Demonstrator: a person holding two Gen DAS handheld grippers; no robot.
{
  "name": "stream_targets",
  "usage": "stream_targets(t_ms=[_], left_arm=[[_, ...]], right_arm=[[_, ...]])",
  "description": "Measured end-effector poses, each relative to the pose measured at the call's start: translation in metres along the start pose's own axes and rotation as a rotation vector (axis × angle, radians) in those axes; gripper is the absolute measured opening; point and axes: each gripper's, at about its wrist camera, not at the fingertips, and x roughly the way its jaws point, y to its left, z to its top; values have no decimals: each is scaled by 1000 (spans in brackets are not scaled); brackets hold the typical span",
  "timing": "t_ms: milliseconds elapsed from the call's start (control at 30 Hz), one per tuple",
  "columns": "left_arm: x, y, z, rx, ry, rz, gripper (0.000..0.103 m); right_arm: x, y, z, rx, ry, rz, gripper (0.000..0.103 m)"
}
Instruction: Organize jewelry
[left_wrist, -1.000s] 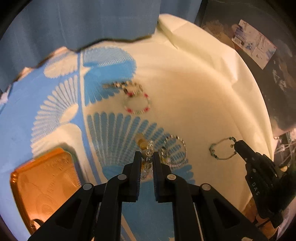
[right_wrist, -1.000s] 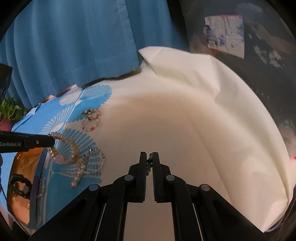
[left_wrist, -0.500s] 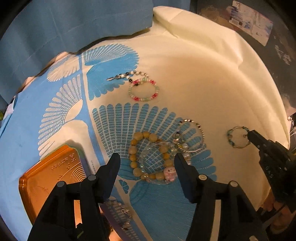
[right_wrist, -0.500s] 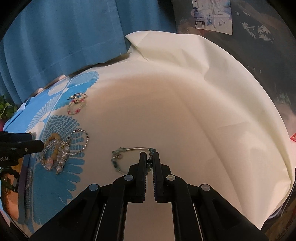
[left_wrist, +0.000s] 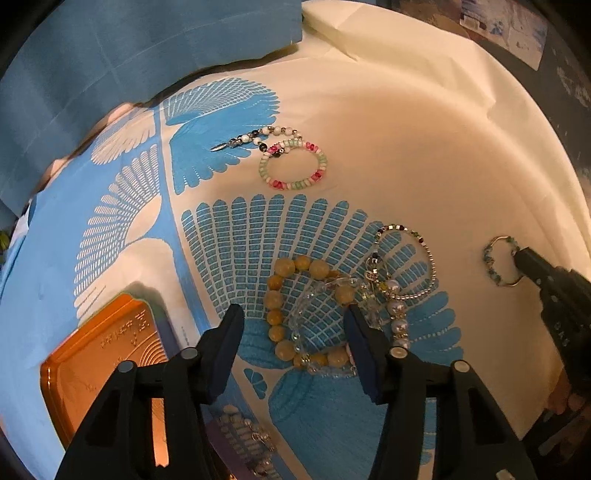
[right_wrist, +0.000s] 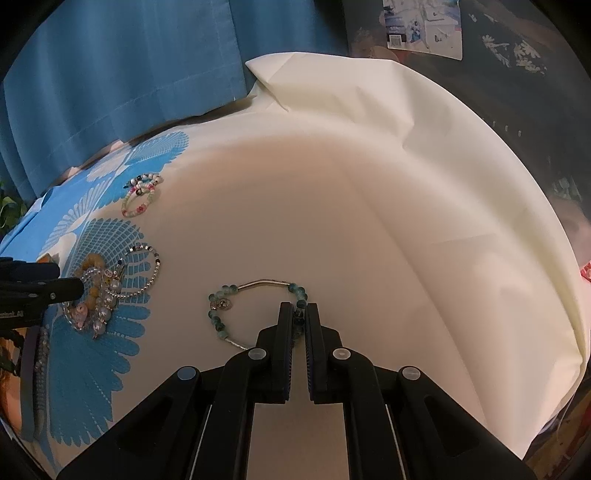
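My left gripper (left_wrist: 293, 319) is open and empty, just above a tangle of bracelets on the cloth: a yellow bead bracelet (left_wrist: 280, 295), a clear crystal one (left_wrist: 306, 306) and a silver bead and pearl one (left_wrist: 424, 266). My right gripper (right_wrist: 299, 314) is shut on a teal bead and silver tube bracelet (right_wrist: 221, 299) that lies on the cream cloth; it also shows in the left wrist view (left_wrist: 493, 260). A pink, white and green bead bracelet (left_wrist: 293, 164) and a beaded chain (left_wrist: 255, 138) lie farther back.
An orange metal tray (left_wrist: 92, 358) sits at the front left, with more beaded jewelry (left_wrist: 243, 435) at its near edge. The cloth (right_wrist: 369, 206) is cream with a blue fan pattern. A blue curtain (right_wrist: 129, 66) hangs behind. The table's right edge drops off.
My left gripper opened and let go of the yellow and clear bracelets, which now lie on the cloth. My right gripper lowered the teal bracelet flat onto the cloth, still shut on it.
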Motion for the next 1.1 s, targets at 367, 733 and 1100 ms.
stream_targets(t_ms=[367,733,1100], left_arm=[[1,-12,2,149,-50,1,34],[4,-4,3,139,-58,-68,23],[12,-5,1,138,-26,-92,5]], right_arm=[[1,1,1,0,-3,4,7],[2,1,1,-1,-9,4,7],[3,4,2,-24,-25,-2,7]])
